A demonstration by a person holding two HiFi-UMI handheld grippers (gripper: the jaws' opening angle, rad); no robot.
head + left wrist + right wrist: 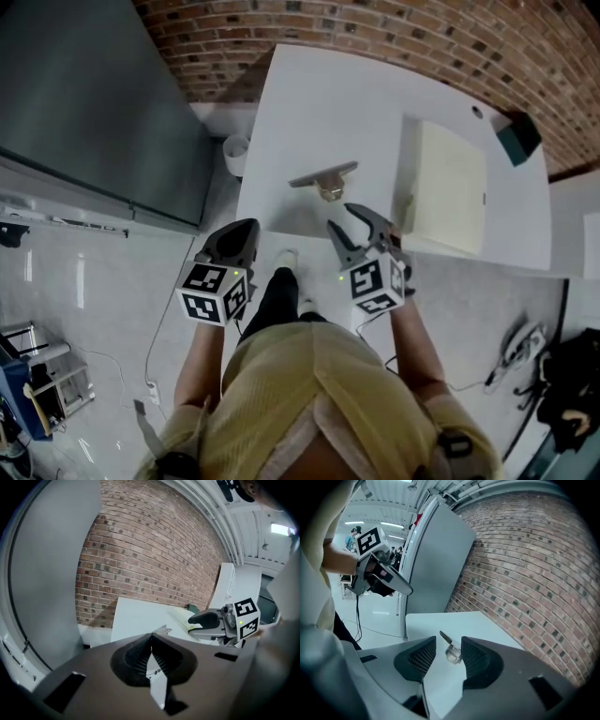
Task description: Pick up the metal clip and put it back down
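Clip (pixel 324 178): on tabletop (pixel 309 103), not yet picked up. Right hand-held gripper (pixel 339 217): jaws apart, empty, aimed at it; we judge the next move is to lower and straddle it. Left hand-held gripper (pixel 246 228): jaws together.

Bright, even ceiling light; the white worktop (pixel 309 112) glares mildly; the metal clip (pixel 323 177) looks sharp; both gripper views bend and darken toward the edges.

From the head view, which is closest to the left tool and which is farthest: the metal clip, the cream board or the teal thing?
1. The metal clip, mid white table, ahead and to the right of the left tool.
2. The cream board, on the table's right part, beyond the clip.
3. The teal thing, at the table's far right corner.
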